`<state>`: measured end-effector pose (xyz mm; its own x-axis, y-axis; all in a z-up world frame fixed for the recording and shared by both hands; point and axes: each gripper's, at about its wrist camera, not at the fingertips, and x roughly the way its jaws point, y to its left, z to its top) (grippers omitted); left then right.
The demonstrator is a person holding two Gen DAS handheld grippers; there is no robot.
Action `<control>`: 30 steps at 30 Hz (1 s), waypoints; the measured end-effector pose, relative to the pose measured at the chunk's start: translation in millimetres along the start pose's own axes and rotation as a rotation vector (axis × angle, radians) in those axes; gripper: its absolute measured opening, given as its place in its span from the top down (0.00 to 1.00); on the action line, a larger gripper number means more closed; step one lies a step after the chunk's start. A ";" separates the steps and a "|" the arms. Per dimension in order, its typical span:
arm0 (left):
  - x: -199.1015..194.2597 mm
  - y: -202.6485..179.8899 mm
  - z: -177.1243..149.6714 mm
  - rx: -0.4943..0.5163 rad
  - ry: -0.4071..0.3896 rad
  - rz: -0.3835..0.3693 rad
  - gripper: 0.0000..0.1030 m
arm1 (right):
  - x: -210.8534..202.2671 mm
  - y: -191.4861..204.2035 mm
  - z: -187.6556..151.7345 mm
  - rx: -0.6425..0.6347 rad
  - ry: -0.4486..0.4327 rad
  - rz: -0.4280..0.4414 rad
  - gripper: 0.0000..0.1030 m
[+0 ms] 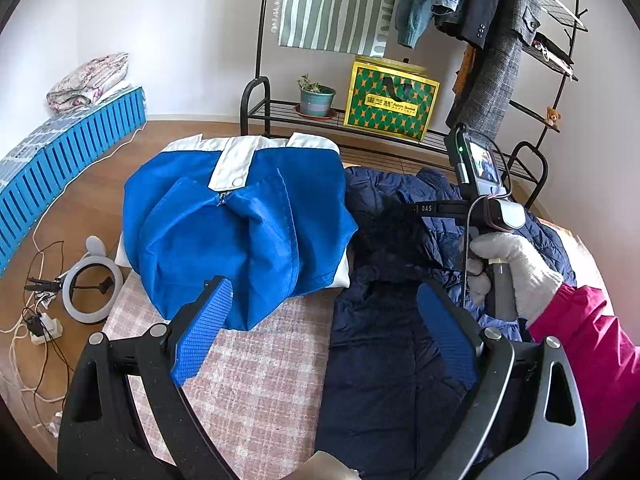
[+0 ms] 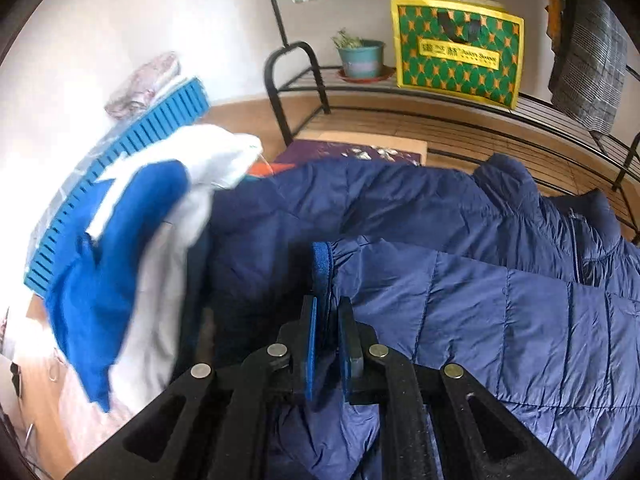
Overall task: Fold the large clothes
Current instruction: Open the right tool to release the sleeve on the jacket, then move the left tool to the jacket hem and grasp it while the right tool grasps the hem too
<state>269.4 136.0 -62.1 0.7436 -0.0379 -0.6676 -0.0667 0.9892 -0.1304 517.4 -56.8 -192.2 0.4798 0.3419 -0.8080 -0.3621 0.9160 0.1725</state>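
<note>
On the checked pink cloth (image 1: 248, 384) covering the work surface, I am looking at two garments lying side by side: a folded blue-and-white jacket (image 1: 224, 232) on the left and a navy quilted jacket (image 2: 460, 300) spread out just beside it, their edges touching. My left gripper (image 1: 324, 328) is hovering over the seam between them with its blue-padded fingers (image 1: 204, 332) spread wide and nothing between them. My right gripper (image 2: 326, 344) is pinching the cuff end (image 2: 322, 268) of the navy jacket's sleeve, its pads pressed together on the fabric, with the blue cuff trim sticking out beyond the tips. In the left wrist view I am seeing my gloved right hand (image 1: 516, 272) wrapping the handle of that gripper, a pink sleeve (image 1: 592, 344) trailing behind it. Behind the garments a black metal rack (image 1: 256, 92) is holding a potted plant (image 1: 316, 96) and a green-and-yellow gift bag (image 1: 390, 100).
</note>
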 end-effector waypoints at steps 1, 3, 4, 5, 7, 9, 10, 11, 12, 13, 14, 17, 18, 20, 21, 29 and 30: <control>-0.2 0.3 0.2 -0.001 0.000 -0.002 0.06 | 1.6 -4.5 0.4 0.014 -0.001 0.003 0.93; -1.4 -0.3 0.6 0.000 -0.004 -0.002 0.06 | 4.9 -13.6 -1.0 0.038 0.003 0.017 0.93; -1.7 -1.0 0.8 0.001 -0.005 -0.002 0.06 | 8.1 -16.2 -2.4 0.043 0.016 0.038 0.93; -1.3 -1.2 0.8 0.002 -0.005 -0.002 0.06 | 10.7 -16.8 -4.7 0.038 0.031 0.053 0.92; 0.0 -1.8 0.6 0.002 0.000 0.001 0.06 | 15.6 -13.0 -8.9 0.008 0.049 0.075 0.90; 0.9 -2.2 0.6 0.000 0.003 0.003 0.06 | 17.5 -9.3 -11.0 -0.014 0.055 0.079 0.82; 0.9 -2.6 0.7 0.000 0.002 0.008 0.06 | 16.5 -7.2 -12.7 -0.017 0.052 0.077 0.72; 0.4 -2.8 0.8 0.002 0.000 0.012 0.06 | 10.5 -7.0 -14.0 -0.011 0.039 0.070 0.65; -0.4 -2.6 0.7 0.003 -0.002 0.016 0.06 | 3.3 -8.3 -14.5 0.000 0.023 0.074 0.64; -1.4 -2.5 0.8 0.003 -0.005 0.017 0.06 | -5.7 -10.4 -14.9 0.012 0.007 0.087 0.64; -3.2 -2.1 0.4 0.003 -0.008 0.015 0.06 | -18.6 -13.0 -16.1 0.028 -0.010 0.101 0.63; -7.4 -0.2 -1.3 0.006 -0.020 0.019 0.06 | -65.3 -17.9 -22.3 0.027 -0.065 0.124 0.62; -9.2 1.7 -2.4 -0.003 -0.026 0.021 0.06 | -80.1 -18.5 -24.8 0.022 -0.081 0.116 0.62; -13.3 6.4 -5.2 -0.022 -0.041 -0.003 0.06 | -120.2 -21.8 -34.6 0.019 -0.121 0.101 0.57; -16.1 9.3 -7.7 -0.029 -0.046 -0.018 0.06 | -139.8 -24.0 -38.8 0.019 -0.141 0.094 0.55; -33.9 24.8 -41.5 -0.047 -0.021 -0.056 0.07 | -289.1 -53.0 -110.9 0.044 -0.286 0.014 0.41; -37.4 25.9 -46.3 -0.051 -0.017 -0.066 0.07 | -309.9 -57.9 -128.4 0.042 -0.300 -0.007 0.41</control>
<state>209.1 156.4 -74.4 0.7583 -0.1000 -0.6442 -0.0505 0.9762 -0.2109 287.1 -242.7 -24.1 0.6992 0.3767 -0.6076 -0.3279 0.9242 0.1957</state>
